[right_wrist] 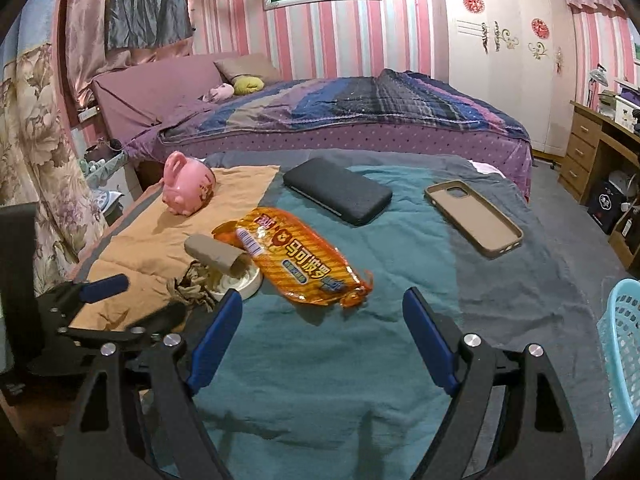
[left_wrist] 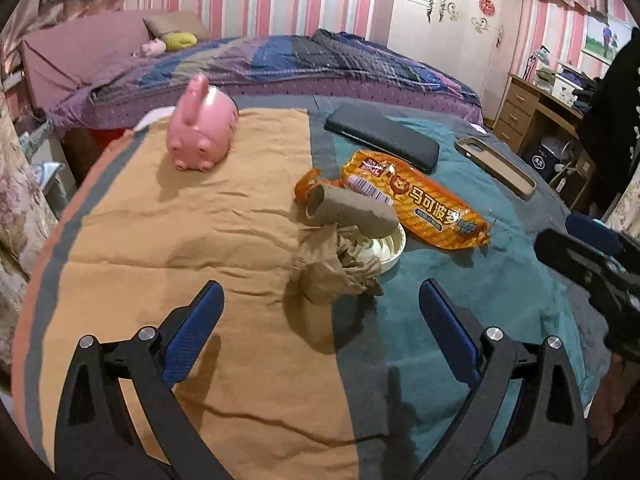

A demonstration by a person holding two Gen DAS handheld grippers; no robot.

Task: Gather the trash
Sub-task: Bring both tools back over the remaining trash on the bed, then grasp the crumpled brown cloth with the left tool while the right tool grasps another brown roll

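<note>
An orange snack wrapper lies on the teal cloth. A cardboard tube rests across a small white dish. Crumpled brown paper sits against the dish. My left gripper is open and empty, just short of the crumpled paper. My right gripper is open and empty, just short of the wrapper's near end. The right gripper shows at the right edge of the left wrist view.
A pink piggy bank stands on the orange cloth. A black case and a tan phone case lie further back. A light blue basket stands at right. A bed is behind.
</note>
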